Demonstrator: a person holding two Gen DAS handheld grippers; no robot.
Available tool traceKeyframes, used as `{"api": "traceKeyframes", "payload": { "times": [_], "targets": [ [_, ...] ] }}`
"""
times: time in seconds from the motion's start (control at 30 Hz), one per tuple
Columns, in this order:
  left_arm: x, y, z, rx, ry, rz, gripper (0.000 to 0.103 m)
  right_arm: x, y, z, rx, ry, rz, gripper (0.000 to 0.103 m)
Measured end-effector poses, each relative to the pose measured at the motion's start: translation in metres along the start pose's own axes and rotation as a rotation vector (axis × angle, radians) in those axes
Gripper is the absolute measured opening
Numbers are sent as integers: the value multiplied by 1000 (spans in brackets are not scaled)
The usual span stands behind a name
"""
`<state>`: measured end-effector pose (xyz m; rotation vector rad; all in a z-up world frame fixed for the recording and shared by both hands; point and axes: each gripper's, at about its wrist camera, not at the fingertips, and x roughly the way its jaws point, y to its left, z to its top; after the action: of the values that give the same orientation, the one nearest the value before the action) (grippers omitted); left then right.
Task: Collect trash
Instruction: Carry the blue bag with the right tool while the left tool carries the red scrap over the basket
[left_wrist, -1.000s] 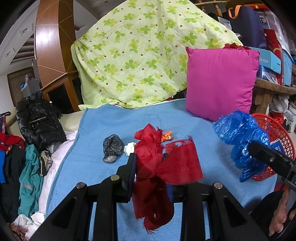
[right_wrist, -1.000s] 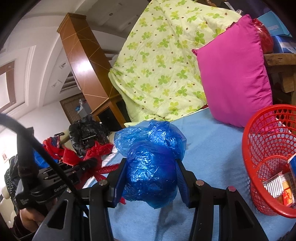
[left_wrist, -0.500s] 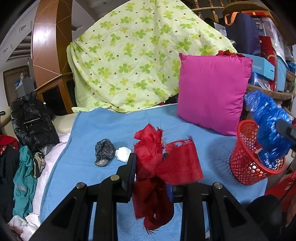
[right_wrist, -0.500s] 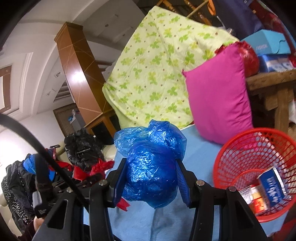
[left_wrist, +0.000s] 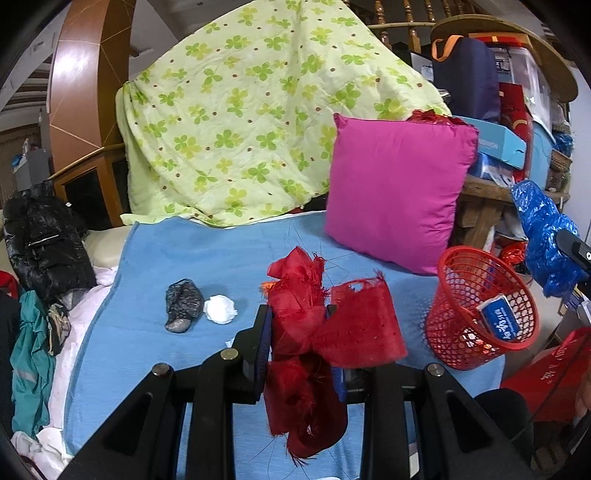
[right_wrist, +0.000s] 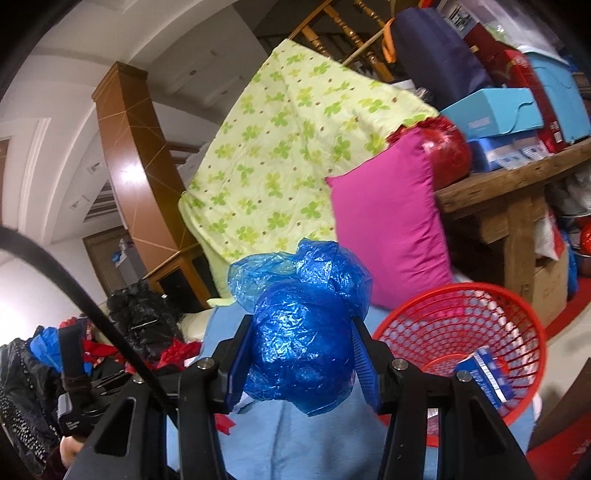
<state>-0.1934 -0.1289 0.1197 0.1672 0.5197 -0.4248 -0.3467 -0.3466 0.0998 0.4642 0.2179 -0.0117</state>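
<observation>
My left gripper (left_wrist: 300, 347) is shut on a frayed red cloth scrap (left_wrist: 325, 332) and holds it above the blue bedspread (left_wrist: 207, 254). My right gripper (right_wrist: 301, 354) is shut on a crumpled blue plastic bag (right_wrist: 303, 332), raised left of the red mesh basket (right_wrist: 524, 317). In the left wrist view the blue bag (left_wrist: 546, 236) hangs above and right of the basket (left_wrist: 461, 332), which stands at the bed's right edge and holds a blue box (left_wrist: 504, 321). A black crumpled bag (left_wrist: 183, 302) and a white paper ball (left_wrist: 221, 309) lie on the bedspread.
A magenta pillow (left_wrist: 395, 192) leans behind the basket. A green clover quilt (left_wrist: 258, 122) is draped at the back. A wooden table (right_wrist: 509, 184) with stacked boxes stands right. A black jacket (left_wrist: 44, 243) and clothes lie left of the bed.
My right gripper has carried the blue bag rightward and up, from over the bed to beside and above the basket. My left gripper still holds the red cloth and has drawn back a little.
</observation>
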Motion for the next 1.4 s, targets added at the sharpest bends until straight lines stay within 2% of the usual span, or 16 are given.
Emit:
{"api": "traceKeyframes", "payload": {
  "times": [0.37, 0.63, 0.93, 1.1, 1.27, 1.4],
  "targets": [
    [5, -30, 5, 11, 30, -181, 30, -29, -40, 17, 66, -66, -102, 54],
    [17, -64, 17, 26, 57, -326, 30, -44, -67, 20, 124, -93, -140, 54],
    [23, -116, 56, 20, 3, -465, 30, -51, -93, 18, 182, -103, -188, 54],
    [32, -148, 66, 24, -25, -500, 30, -48, -119, 17, 259, -81, -240, 54],
    [45, -175, 62, 57, -42, -489, 30, -41, -145, 13, 348, -55, -288, 54],
    [61, -187, 54, 68, -26, -478, 30, -32, -160, 11, 391, -29, -314, 54]
  ]
}}
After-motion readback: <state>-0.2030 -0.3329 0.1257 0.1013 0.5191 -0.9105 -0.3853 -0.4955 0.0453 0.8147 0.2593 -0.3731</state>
